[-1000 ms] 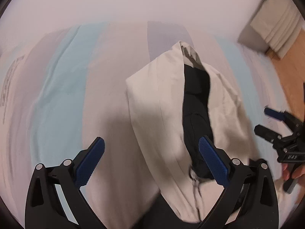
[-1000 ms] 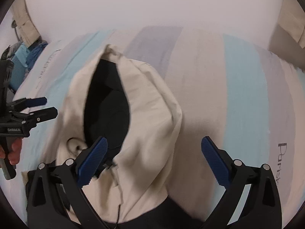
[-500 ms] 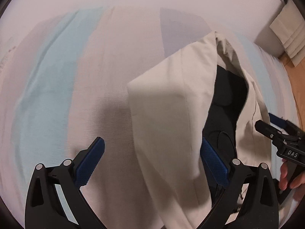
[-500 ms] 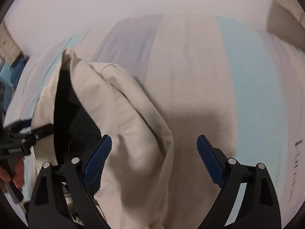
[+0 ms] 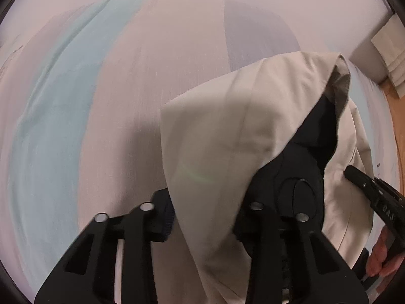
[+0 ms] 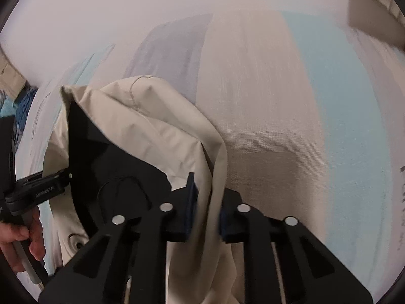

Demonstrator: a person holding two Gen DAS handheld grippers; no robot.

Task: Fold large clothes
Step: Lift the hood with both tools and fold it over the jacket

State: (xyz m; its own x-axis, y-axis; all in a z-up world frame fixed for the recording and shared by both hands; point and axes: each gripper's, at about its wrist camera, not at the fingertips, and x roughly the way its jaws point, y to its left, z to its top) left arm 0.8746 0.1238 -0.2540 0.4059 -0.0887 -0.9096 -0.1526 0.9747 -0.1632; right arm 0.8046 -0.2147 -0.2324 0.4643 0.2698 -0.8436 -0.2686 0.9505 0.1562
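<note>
Beige jacket point(image 6: 162, 131), black-lined, apparently pinched by both grippers' fingers point(image 6: 189, 202).

We see a beige jacket point(image 5: 222, 131) with a black lining point(image 5: 298, 172) lying on the striped bedspread point(image 5: 76, 126), its two sides folded inward so the dark inside shows as a narrow wedge. Its near edges are raised off the bed; the far end comes to a rounded, hood-like peak. The cloth looks smooth, with stitched seams point(image 6: 134, 93).

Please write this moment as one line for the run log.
left gripper: shut on beige jacket | right gripper: shut on beige jacket | surface: striped bedsheet | fold: not done
</note>
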